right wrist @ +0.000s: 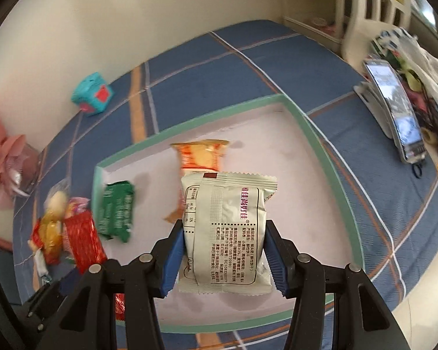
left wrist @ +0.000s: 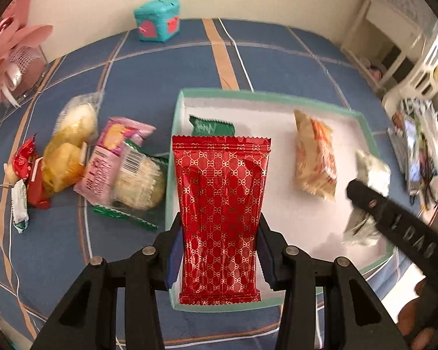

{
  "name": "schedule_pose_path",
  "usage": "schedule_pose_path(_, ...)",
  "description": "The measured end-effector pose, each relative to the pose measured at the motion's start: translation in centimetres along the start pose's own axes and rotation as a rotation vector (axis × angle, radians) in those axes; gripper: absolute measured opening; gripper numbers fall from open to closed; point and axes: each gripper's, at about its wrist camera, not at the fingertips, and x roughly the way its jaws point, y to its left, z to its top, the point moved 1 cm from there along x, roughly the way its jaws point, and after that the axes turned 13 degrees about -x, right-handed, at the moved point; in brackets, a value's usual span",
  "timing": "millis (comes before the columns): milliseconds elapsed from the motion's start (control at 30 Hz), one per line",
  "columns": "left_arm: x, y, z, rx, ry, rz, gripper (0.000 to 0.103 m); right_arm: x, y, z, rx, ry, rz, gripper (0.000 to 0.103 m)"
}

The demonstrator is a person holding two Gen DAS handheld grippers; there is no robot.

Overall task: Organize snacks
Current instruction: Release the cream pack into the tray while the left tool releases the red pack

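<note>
The left gripper (left wrist: 220,250) pinches a red packet (left wrist: 221,218) that hangs over the near left corner of the green-rimmed tray (left wrist: 172,151), while the right gripper (right wrist: 223,258) grips a white packet (right wrist: 227,233) above the tray's middle. Inside the tray lie only a green packet (right wrist: 116,211) against the left wall and an orange packet (right wrist: 200,157) toward the back, so the white floor along the right wall is bare. More snacks (left wrist: 81,157) sit heaped on the blue cloth (left wrist: 149,70) just outside the left rim.
</note>
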Motion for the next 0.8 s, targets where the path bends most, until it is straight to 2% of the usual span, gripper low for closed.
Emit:
schedule_pose_path(200,2.4,0.1,-0.5,0.011,0.072,0.033,0.047,2.0,0.1,-0.5,0.003,0.089,0.004,0.056)
schedule_pose_path(300,2.8,0.1,-0.7,0.013,0.086,0.041,0.053,2.1,0.2,-0.6,-0.002,0.096,-0.003,0.057)
schedule_pose_path(467,1.9,0.4,-0.1,0.008,0.065,0.028,0.060,1.5,0.4,-0.6,-0.013,0.070,-0.020,0.068)
schedule_pose_path(600,0.6,1.3,0.4,-0.016,0.045,0.009,0.060,1.1,1.0,-0.2,-0.029,0.048,-0.030,0.070)
schedule_pose_path(700,-0.2,2.9,1.2,-0.063,0.026,0.000,0.062,0.9,2.3,0.0,-0.067,0.029,-0.019,0.072)
schedule_pose_path(800,-0.7,5.4,2.3,-0.134,0.004,0.022,0.063,0.3,3.9,0.0,-0.109,-0.001,-0.011,0.074)
